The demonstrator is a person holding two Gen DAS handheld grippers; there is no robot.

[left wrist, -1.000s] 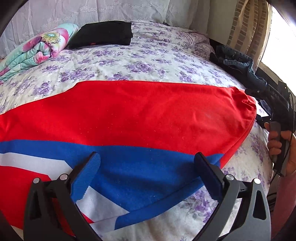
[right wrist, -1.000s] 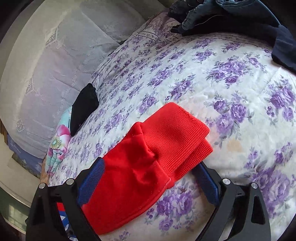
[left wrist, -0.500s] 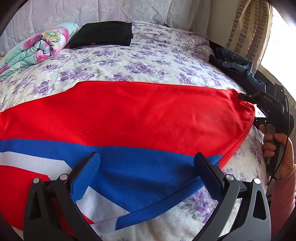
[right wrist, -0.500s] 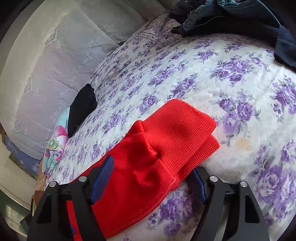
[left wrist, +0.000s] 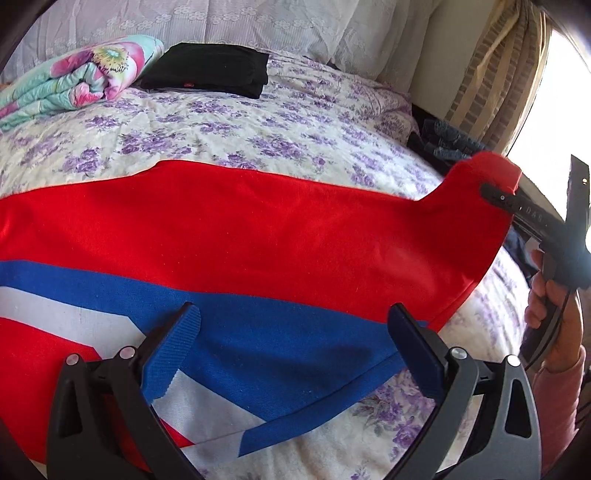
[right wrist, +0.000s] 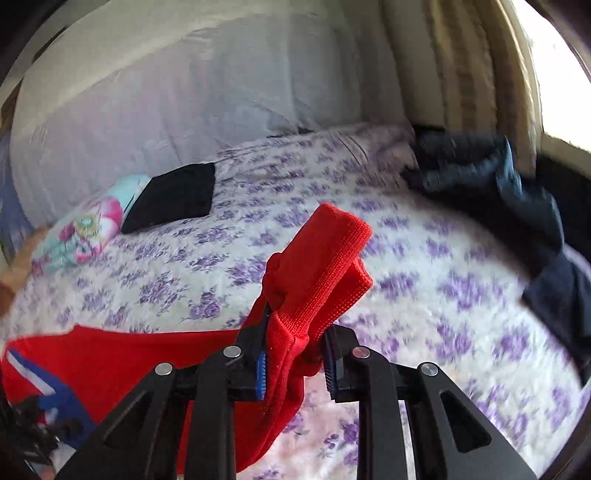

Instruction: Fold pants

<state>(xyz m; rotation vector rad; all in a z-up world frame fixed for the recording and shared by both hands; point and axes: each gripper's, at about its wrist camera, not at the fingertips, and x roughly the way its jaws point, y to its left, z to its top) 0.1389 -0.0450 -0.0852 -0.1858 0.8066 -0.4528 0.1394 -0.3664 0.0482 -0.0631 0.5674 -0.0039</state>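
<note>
This is a home bedroom. A bed with a purple-flowered white quilt [left wrist: 295, 122] fills it. White lace-covered pillows [left wrist: 258, 26] line its head.

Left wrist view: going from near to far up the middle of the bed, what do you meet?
left gripper, open → red, blue and white pants spread flat → bare floral bedspread → folded black garment → white lace pillows at the head of the bed.
</note>
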